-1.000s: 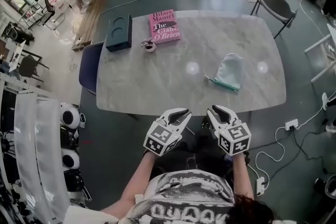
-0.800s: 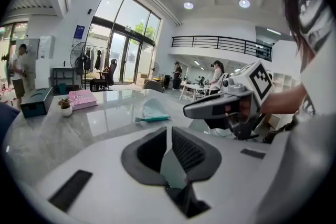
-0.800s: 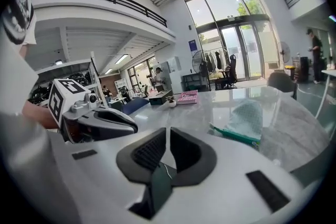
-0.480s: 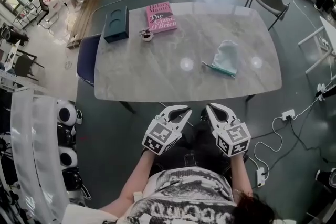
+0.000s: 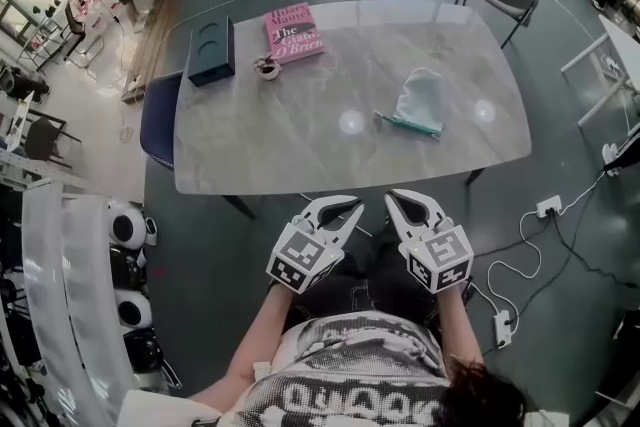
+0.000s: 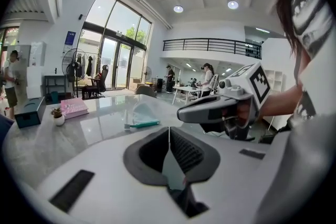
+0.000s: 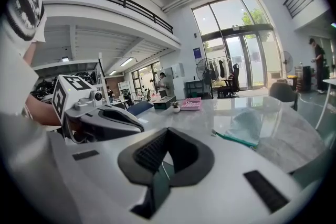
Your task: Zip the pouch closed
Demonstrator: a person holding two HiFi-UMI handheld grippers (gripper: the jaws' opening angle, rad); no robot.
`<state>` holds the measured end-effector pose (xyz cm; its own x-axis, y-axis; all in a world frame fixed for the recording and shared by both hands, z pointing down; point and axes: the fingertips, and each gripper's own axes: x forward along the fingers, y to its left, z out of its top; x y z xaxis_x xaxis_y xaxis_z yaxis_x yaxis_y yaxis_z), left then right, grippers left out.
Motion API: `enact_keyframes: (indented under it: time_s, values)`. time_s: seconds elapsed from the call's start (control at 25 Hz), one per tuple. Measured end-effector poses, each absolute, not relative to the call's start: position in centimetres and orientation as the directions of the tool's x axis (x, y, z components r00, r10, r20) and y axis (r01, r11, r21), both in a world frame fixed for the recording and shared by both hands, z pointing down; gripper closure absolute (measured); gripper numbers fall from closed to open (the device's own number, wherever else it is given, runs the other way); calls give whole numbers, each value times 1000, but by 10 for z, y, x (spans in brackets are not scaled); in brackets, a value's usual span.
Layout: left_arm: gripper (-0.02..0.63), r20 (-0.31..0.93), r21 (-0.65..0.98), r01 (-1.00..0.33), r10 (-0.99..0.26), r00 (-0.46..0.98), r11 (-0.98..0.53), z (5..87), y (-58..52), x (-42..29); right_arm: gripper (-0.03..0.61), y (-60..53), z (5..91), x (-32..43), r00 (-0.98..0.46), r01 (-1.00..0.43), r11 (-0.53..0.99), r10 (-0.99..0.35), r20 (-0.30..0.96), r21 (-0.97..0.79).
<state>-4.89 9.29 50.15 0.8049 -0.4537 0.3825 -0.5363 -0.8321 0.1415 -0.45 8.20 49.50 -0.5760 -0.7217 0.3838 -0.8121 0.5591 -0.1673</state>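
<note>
White left gripper (image 5: 352, 206) and right gripper (image 5: 393, 198) with black-and-white marker cubes (image 5: 300, 263), dark ribbed jaws; black-and-white patterned shirt (image 5: 345, 380).

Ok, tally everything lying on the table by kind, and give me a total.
Pouch: 1
Book: 1
Box: 1
Potted plant: 1
Total: 4
</note>
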Motion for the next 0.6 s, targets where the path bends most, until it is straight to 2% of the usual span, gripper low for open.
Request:
enact_keyframes:
  time_s: [0.6]
  values:
    - [597,382,117,-487,-413,826,-866,500,84,-35,580,75,499,1,-558,-825,541,-737,382,-160]
